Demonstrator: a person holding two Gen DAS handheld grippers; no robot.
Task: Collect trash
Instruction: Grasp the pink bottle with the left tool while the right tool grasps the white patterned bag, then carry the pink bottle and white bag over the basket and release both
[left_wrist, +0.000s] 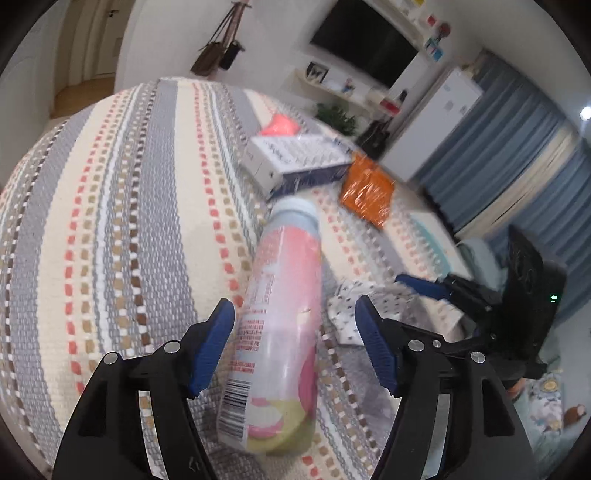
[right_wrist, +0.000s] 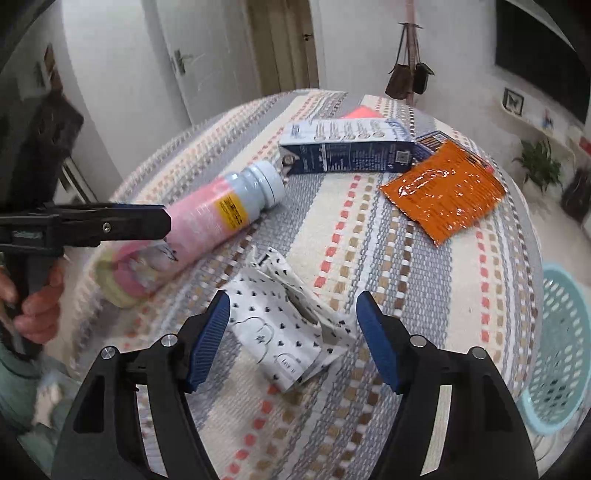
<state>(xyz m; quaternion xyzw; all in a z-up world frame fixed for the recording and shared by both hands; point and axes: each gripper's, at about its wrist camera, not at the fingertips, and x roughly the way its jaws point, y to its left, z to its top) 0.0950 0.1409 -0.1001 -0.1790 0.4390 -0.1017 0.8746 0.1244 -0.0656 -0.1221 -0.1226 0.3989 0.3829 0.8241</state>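
A pink and green plastic bottle with a grey cap lies on the striped tablecloth. My left gripper is open with its jaws on either side of the bottle, not closed on it. The bottle also shows in the right wrist view. My right gripper is open around a crumpled white wrapper with black dots. A blue and white carton and an orange foil packet lie further back. The left gripper shows at the left in the right wrist view.
A light blue mesh basket stands beside the table at the right. A pink object lies behind the carton. A door, a coat stand with bags and a shelf with a television are beyond the table.
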